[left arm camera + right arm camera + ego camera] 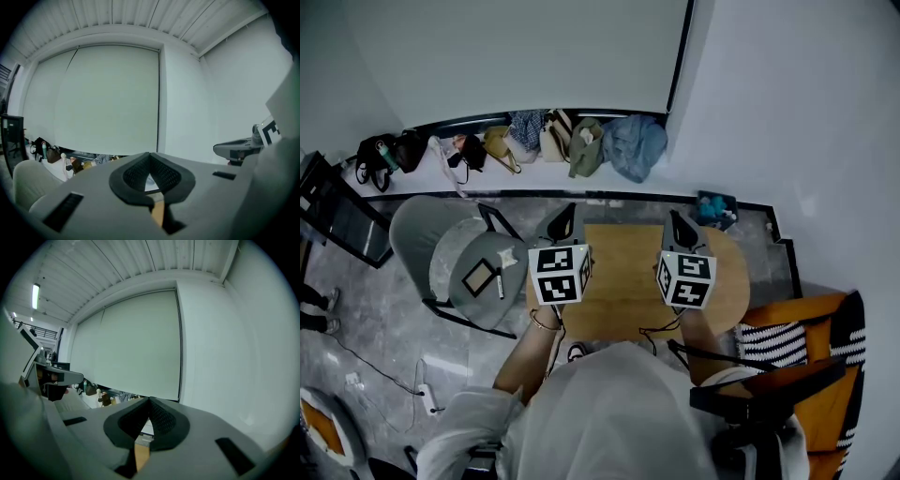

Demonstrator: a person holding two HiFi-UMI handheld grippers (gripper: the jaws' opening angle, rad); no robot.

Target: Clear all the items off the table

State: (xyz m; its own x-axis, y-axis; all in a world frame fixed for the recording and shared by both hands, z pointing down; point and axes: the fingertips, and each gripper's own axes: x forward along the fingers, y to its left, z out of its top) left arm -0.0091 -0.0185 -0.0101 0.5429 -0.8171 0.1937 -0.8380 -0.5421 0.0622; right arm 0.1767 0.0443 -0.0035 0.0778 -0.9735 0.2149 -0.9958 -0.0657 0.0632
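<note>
Student: Since the job is to clear the table (623,277), where do its items lie; I see none on the top?

Tutor: None shows in the head view; the oval wooden top, smooth and pale brown, lies bare directly under both grippers, so the clearing looks finished or nearly so. A flat square frame (478,278) with a dark border and a slim pen (500,281) rest side by side on the rounded grey seat of the chair (441,246), just left of the table.

Student: And the tools?

Tutor: Left gripper (150,155): jaws together, ribbed black pads meeting at the tip, nothing between them; right gripper (150,400): likewise closed and empty; both are held over the near half of the top, pointing nearly level toward the wall.

Student: How is the step done well?

Tutor: In my judgement, check the part of the top hidden beneath the grippers and the person (609,412) before calling it done; if anything thin remains, part the jaws first, come in low and flat, and pinch it at an edge; smooth wood gives little friction, so it may slide.

Student: Surroundings?

Tutor: Soft bags (553,136), cloth by the look, line the foot of the white wall; an orange chair (792,311) with a striped cushion (773,342) stands to the right; the floor is mottled grey.
</note>
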